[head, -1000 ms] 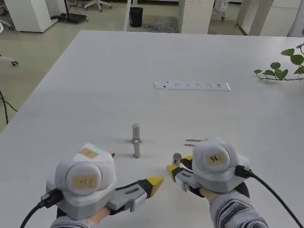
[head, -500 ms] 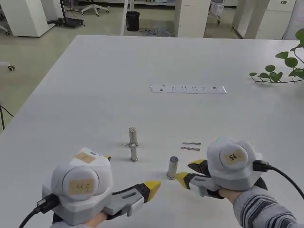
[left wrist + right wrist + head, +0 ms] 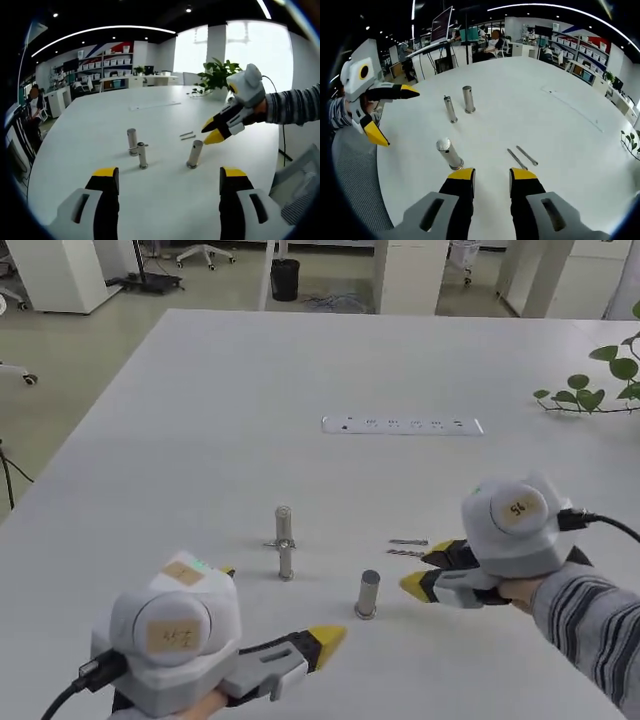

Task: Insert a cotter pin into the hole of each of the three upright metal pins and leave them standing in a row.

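You are holding the right gripper (image 3: 420,570) level, jaws narrowed and empty, tips lying between the upright metal pin (image 3: 368,594) and the loose cotter pins (image 3: 407,547), while your left gripper (image 3: 170,172) is hovering low, jaws wide.

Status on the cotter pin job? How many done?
Done: seemingly one. A cross piece, likely a cotter pin, sits at the two close pins; which one holds it is unclear. In hand: nothing. The left gripper and right gripper are open, with the right near the two loose cotter pins. Left: insert those two, one into the bare third pin. All three stand upright.
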The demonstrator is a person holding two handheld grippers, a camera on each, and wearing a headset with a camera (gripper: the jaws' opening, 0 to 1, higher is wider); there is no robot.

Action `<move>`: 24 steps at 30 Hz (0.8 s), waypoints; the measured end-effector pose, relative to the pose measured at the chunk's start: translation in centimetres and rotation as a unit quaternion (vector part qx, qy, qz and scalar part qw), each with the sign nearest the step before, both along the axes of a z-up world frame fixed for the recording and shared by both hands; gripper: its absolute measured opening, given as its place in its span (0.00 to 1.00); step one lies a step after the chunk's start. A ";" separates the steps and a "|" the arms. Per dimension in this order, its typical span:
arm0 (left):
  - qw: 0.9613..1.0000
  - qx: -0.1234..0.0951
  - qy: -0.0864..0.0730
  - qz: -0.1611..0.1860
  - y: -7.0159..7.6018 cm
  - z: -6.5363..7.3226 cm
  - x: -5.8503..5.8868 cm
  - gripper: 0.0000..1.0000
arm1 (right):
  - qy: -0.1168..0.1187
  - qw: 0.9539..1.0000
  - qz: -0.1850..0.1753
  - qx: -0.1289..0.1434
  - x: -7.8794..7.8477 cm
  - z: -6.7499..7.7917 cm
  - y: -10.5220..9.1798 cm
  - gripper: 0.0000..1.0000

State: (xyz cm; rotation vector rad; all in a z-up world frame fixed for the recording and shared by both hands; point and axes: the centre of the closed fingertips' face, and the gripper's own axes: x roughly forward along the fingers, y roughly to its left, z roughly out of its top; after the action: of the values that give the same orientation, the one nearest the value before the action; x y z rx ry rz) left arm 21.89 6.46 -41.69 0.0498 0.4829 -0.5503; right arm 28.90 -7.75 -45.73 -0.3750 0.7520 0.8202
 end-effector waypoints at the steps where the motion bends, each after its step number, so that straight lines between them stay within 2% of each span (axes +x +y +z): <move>1: 1.000 -0.002 0.000 0.000 0.0 0.0 0.0 0.82 | 0.005 1.000 0.006 -0.009 0.2 -0.2 -0.2 0.23; 4: 1.000 -0.002 0.000 0.000 0.0 0.0 0.1 0.84 | 0.006 1.000 0.013 -0.022 1.0 -0.4 -0.5 0.23; 11: 1.000 -0.007 0.004 0.000 0.1 -0.2 0.2 0.88 | 0.025 0.998 0.032 -0.044 2.4 -1.3 -0.8 0.21; 14: 1.000 -0.004 0.006 -0.001 0.0 -0.4 0.3 0.90 | 0.036 0.996 0.046 -0.066 2.6 -1.9 -1.0 0.19; 20: 1.000 -0.008 0.007 -0.003 -0.1 -0.6 0.3 0.94 | 0.052 0.994 0.058 -0.078 2.8 -2.6 -0.9 0.17; 23: 1.000 -0.026 0.004 0.004 -0.2 -0.3 0.5 0.95 | 0.059 0.992 0.067 -0.089 2.9 -2.9 -0.9 0.17; 24: 1.000 -0.024 0.005 0.004 -0.1 -0.4 0.5 0.96 | 0.059 0.991 0.072 -0.093 2.9 -3.0 -0.9 0.17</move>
State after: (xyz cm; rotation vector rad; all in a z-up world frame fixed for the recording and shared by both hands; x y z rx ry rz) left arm 22.41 6.33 -42.09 -0.0003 0.4794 -0.5551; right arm 31.81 -8.66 -48.70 -0.5557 0.9223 0.9165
